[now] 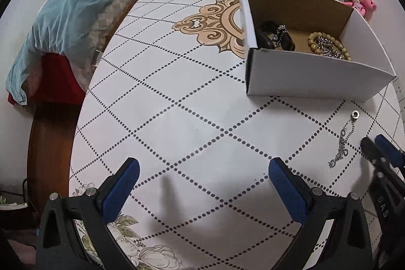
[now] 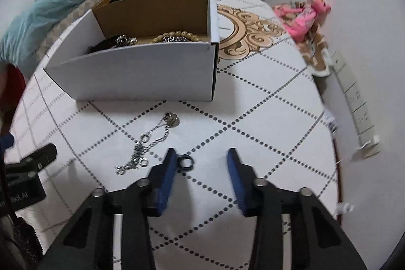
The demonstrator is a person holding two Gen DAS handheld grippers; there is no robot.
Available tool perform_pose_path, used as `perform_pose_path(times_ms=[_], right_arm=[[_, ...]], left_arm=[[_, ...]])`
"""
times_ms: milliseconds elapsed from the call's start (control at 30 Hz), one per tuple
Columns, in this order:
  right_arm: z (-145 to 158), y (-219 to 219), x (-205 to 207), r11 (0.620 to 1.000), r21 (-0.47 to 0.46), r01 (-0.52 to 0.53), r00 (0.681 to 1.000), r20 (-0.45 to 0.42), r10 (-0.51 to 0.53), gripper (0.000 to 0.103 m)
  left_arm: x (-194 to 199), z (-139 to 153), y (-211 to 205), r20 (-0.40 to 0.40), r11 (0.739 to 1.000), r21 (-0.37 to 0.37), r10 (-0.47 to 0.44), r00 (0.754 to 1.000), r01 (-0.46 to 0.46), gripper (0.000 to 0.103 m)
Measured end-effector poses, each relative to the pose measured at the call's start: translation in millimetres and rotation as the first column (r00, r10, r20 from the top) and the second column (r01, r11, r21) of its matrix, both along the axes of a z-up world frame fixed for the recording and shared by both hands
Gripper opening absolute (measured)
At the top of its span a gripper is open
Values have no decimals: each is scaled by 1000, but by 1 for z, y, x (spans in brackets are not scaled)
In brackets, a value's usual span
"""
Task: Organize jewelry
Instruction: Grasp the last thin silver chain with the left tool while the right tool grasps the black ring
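A white cardboard box (image 1: pixel 311 77) (image 2: pixel 141 75) stands on the patterned table and holds a bead bracelet (image 1: pixel 314 41) (image 2: pixel 177 35), a silver chain and a dark item (image 1: pixel 272 36). A silver chain necklace (image 2: pixel 144 146) (image 1: pixel 343 141) lies on the table in front of the box. A small black ring (image 2: pixel 185 163) lies just inside my right gripper's left finger. My right gripper (image 2: pixel 201 163) is open and low over the table; it also shows at the right edge of the left wrist view (image 1: pixel 377 146). My left gripper (image 1: pixel 202 173) is open wide and empty.
A pink plush toy (image 2: pixel 303 14) (image 1: pixel 364 1) lies at the table's far right by the wall. A power strip (image 2: pixel 354 98) runs along the right table edge. A bed with a teal blanket (image 1: pixel 76 14) stands to the left.
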State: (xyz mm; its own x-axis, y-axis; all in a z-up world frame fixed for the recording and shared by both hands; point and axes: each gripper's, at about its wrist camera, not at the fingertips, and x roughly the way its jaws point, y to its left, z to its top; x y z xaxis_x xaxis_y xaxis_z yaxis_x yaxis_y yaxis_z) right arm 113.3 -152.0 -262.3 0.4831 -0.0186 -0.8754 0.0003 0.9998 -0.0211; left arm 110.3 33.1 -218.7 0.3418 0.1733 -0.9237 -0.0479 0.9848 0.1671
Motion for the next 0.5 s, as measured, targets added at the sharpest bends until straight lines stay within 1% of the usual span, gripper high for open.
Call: perform_pose_path(times_ms=[33, 133, 233, 367, 433, 500], right_arm=[[0, 1, 0, 1000, -11, 0, 1000, 3, 0, 13], [2, -3, 0, 1000, -2, 5, 1000, 3, -5, 13], [5, -16, 1, 999, 24, 40, 999, 2, -40, 13], [12, -52, 2, 990, 70, 123, 992, 8, -124, 13], [14, -66, 2, 985, 76, 153, 988, 9, -154, 13], [15, -80, 3, 980, 81, 184, 983, 9, -185, 13]], left_arm=[[2, -1, -2, 0, 1000, 0, -6, 1000, 6, 103], [5, -1, -11, 1, 1000, -5, -24, 1000, 24, 103], [8, 3, -22, 11, 999, -14, -48, 999, 48, 103], [16, 10, -44, 39, 991, -85, -105, 994, 108, 103], [21, 12, -62, 51, 979, -134, -148, 988, 154, 103], [25, 12, -79, 61, 968, -163, -184, 981, 192, 102]])
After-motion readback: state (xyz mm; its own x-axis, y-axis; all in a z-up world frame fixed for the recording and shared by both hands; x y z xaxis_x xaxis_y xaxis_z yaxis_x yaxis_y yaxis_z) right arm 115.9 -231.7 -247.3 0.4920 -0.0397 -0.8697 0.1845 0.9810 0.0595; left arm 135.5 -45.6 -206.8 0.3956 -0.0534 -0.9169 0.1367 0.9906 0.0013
